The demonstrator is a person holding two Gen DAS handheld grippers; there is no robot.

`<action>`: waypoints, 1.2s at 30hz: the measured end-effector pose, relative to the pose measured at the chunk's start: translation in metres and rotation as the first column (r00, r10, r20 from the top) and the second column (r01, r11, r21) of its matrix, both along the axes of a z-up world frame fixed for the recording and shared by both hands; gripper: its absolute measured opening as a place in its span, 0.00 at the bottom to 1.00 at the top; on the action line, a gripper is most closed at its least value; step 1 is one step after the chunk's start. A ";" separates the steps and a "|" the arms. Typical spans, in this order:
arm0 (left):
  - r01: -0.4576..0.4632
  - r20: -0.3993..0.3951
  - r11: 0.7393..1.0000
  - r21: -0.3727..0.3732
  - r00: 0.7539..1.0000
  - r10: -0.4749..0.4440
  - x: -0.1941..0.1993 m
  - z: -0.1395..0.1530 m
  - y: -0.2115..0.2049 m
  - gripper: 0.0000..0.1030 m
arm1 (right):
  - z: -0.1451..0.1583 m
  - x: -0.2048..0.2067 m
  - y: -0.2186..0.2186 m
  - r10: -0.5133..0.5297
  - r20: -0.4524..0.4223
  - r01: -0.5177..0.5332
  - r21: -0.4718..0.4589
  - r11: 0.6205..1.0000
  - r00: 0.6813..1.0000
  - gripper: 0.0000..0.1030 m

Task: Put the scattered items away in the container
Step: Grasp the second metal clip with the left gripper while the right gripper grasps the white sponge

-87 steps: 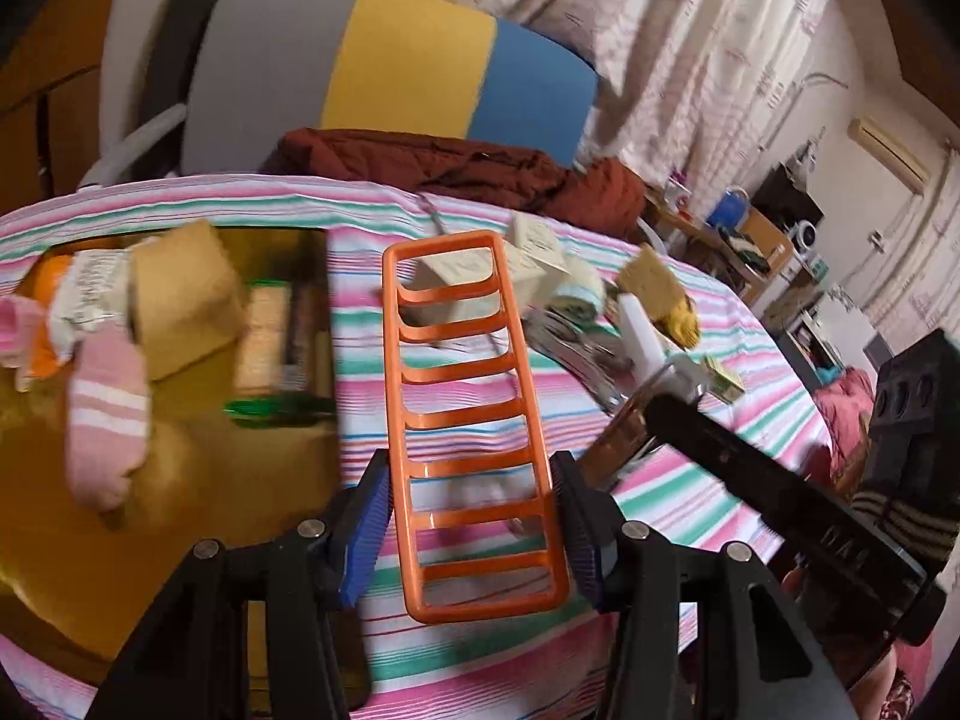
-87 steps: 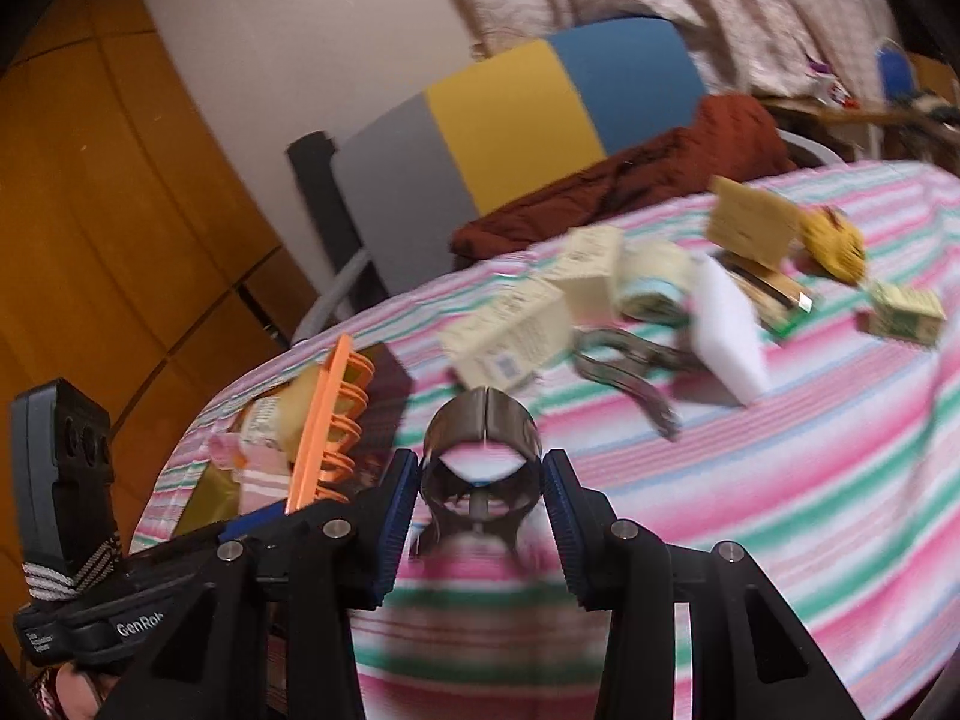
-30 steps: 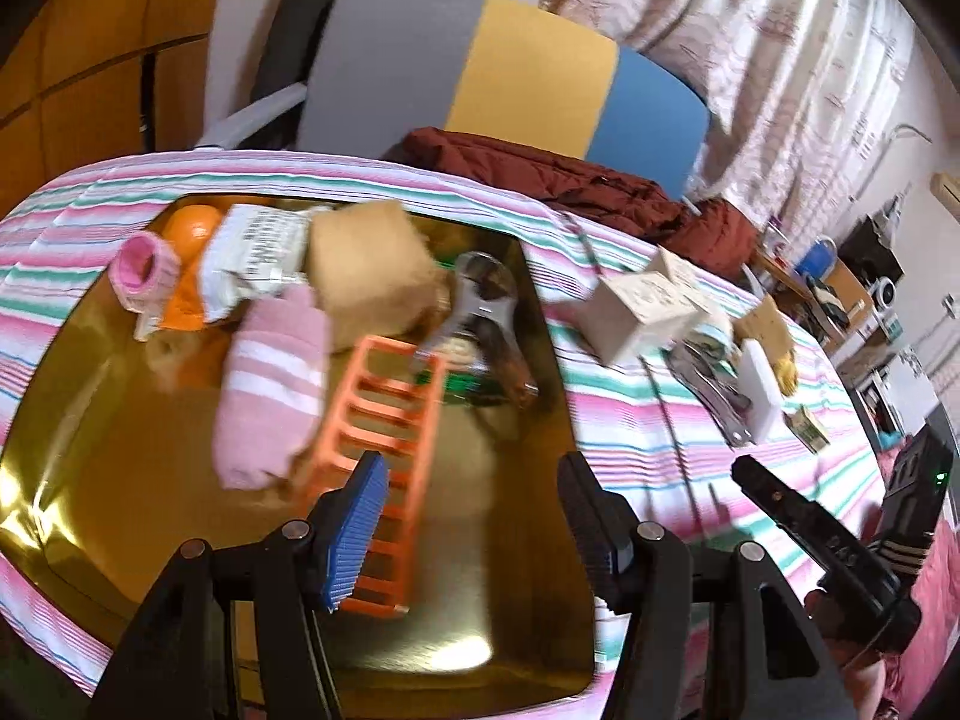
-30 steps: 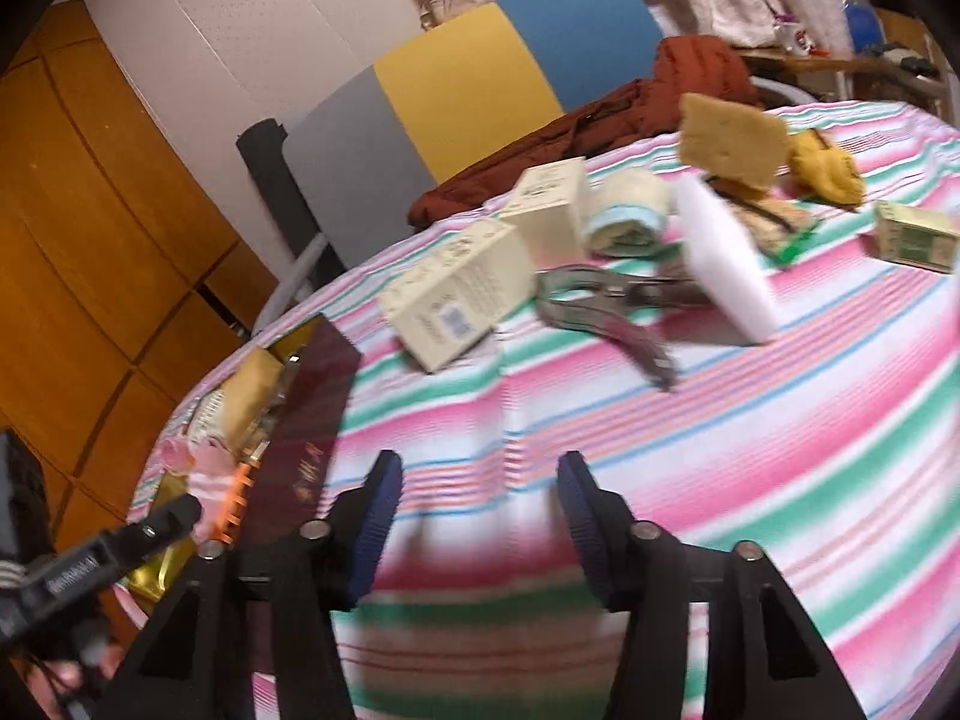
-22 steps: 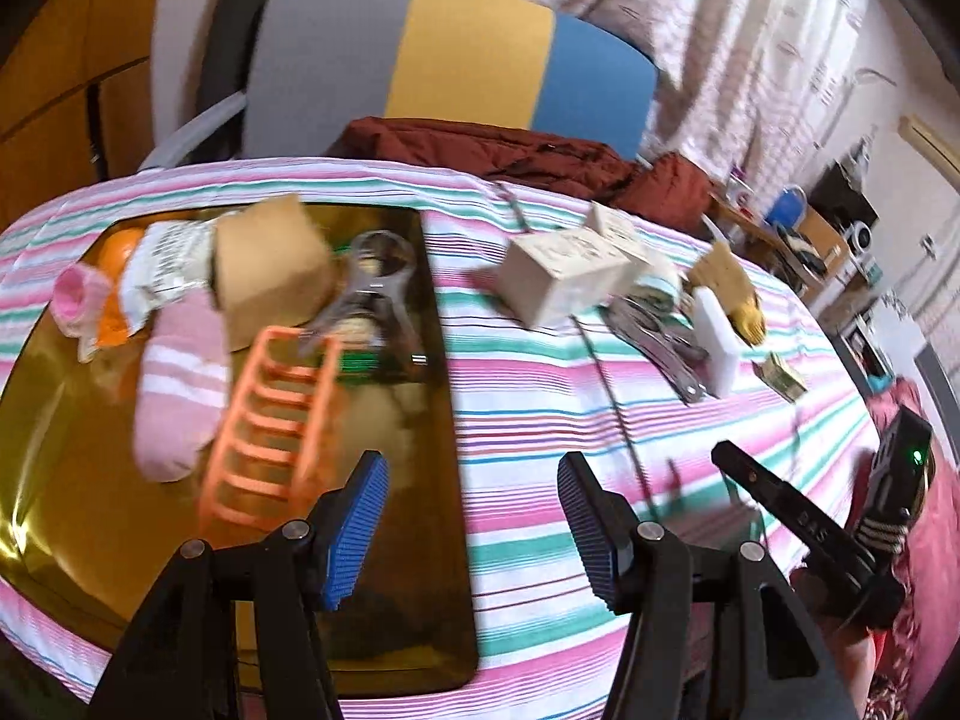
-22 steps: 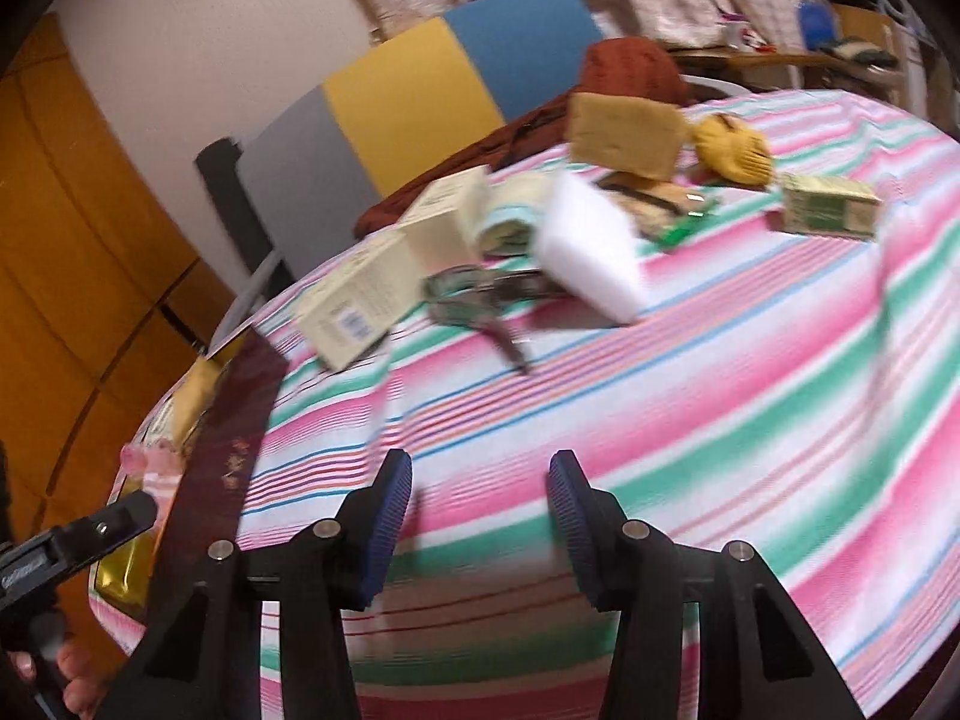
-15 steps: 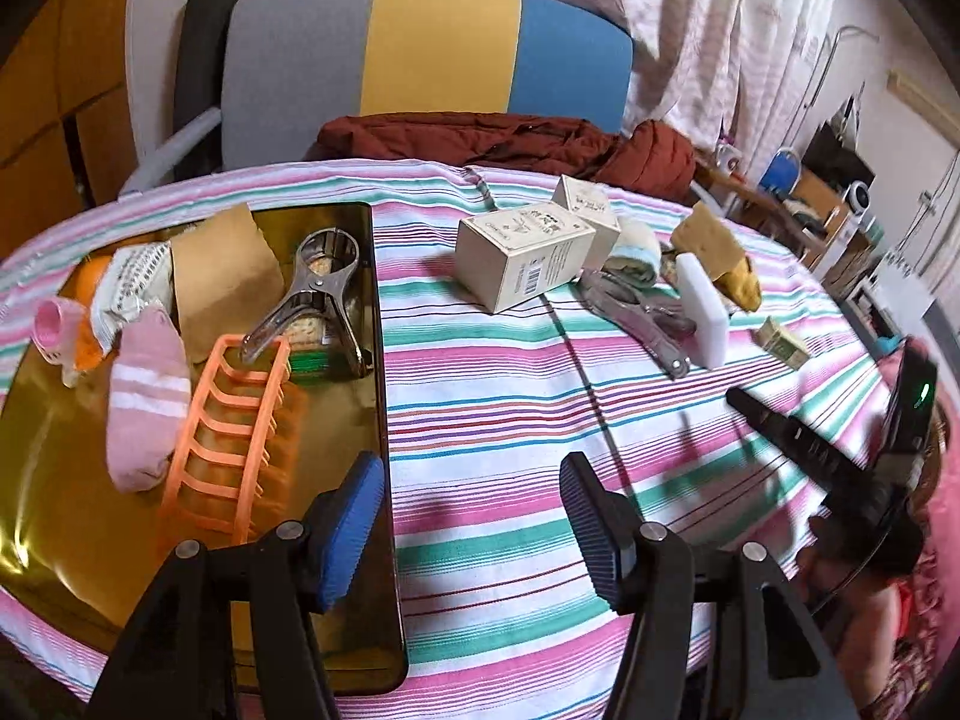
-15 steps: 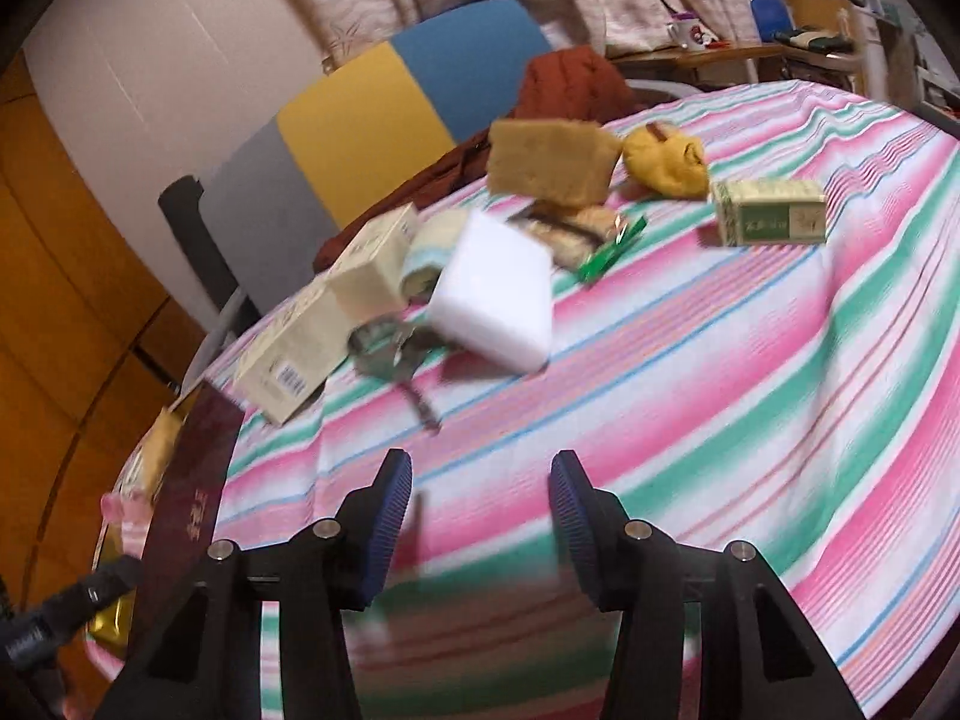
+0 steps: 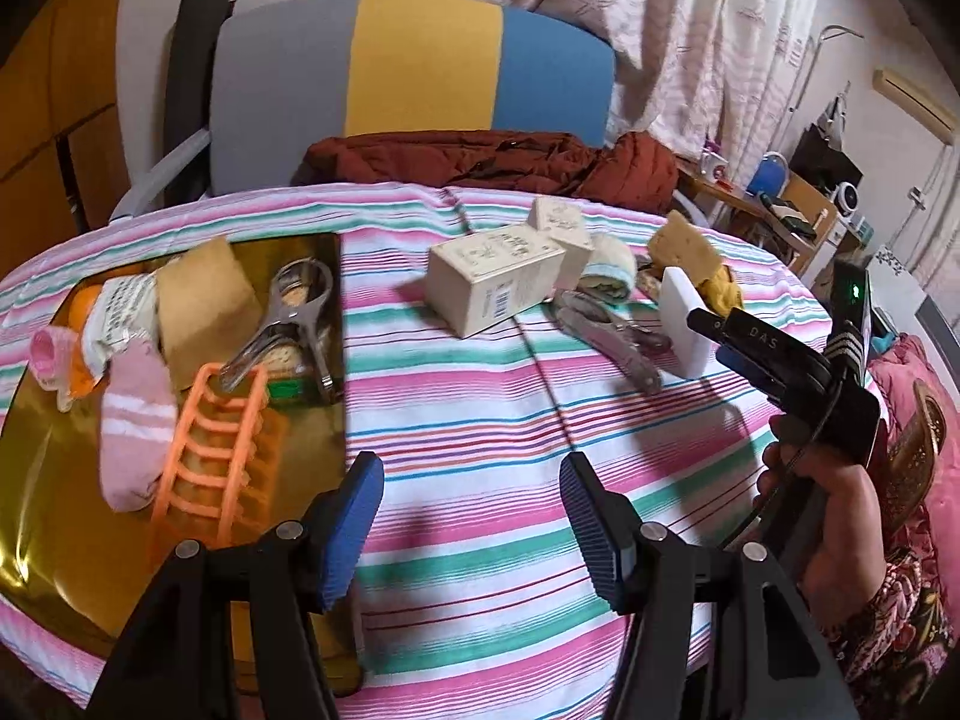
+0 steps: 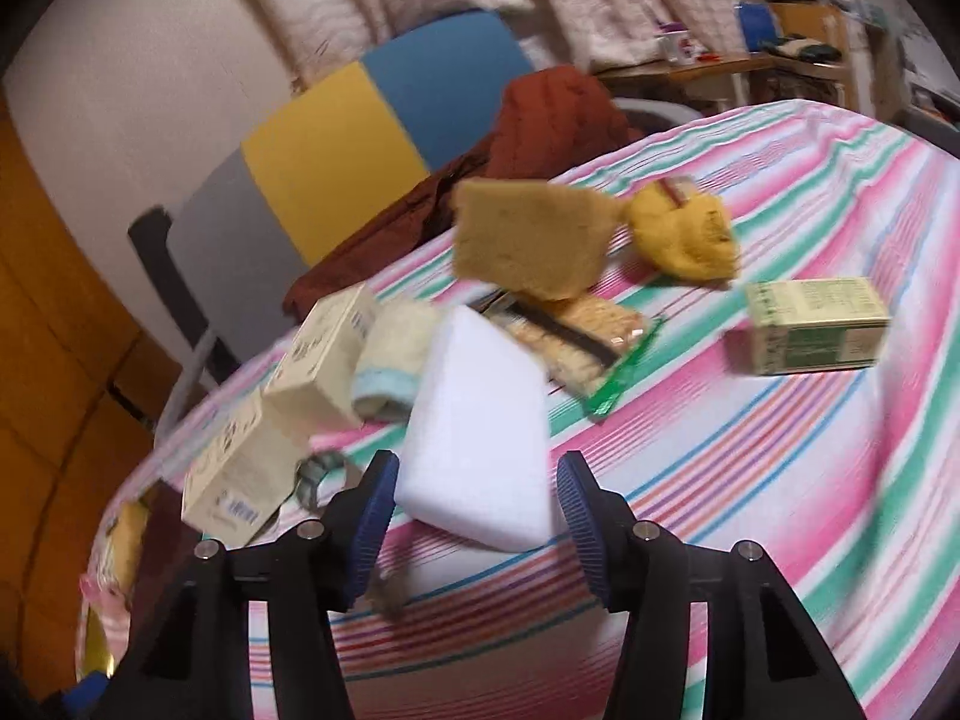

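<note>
A gold tray (image 9: 36,480) lies at the left on the striped tablecloth. It holds an orange rack (image 9: 210,456), a metal clamp (image 9: 288,324), a pink sock (image 9: 132,420) and a tan sponge (image 9: 198,294). My left gripper (image 9: 474,522) is open and empty above the cloth beside the tray. My right gripper (image 10: 477,516) is open, with a white foam block (image 10: 480,426) just ahead between its fingers. Around the block lie two cream boxes (image 10: 240,480), a rolled cloth (image 10: 390,360), a tan sponge (image 10: 528,240), a yellow cloth (image 10: 684,234), a snack pack (image 10: 576,336) and a green box (image 10: 810,324).
A second metal clamp (image 9: 606,336) lies on the cloth next to the white block (image 9: 684,324). A grey, yellow and blue chair (image 9: 414,60) with a red-brown jacket (image 9: 492,162) stands behind the table. A cluttered desk (image 10: 750,60) is at the far right.
The orange rack and the metal clamp were let go into the tray. Both grippers are open now; the right one has swung toward the white foam block, the left pulled back right of the tray.
</note>
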State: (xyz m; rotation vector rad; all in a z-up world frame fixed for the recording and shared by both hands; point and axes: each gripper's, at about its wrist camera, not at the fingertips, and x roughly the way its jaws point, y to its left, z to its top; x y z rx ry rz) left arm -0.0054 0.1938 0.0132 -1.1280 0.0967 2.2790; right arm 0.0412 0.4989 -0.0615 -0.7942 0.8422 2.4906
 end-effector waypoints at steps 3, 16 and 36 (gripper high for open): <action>0.035 0.016 0.999 0.009 0.999 -0.036 0.000 -0.002 0.016 0.59 | -0.011 0.025 0.021 -0.119 0.025 0.119 -0.031 0.992 0.993 0.57; 0.158 0.058 0.987 -0.024 0.986 -0.156 -0.026 -0.021 0.139 0.59 | -0.029 0.074 0.035 -0.152 -0.124 0.142 -0.083 0.986 0.981 0.58; 0.209 0.035 0.978 0.017 0.977 -0.209 -0.026 -0.066 0.116 0.10 | -0.030 0.071 0.029 -0.128 -0.137 0.123 -0.046 0.991 0.982 0.65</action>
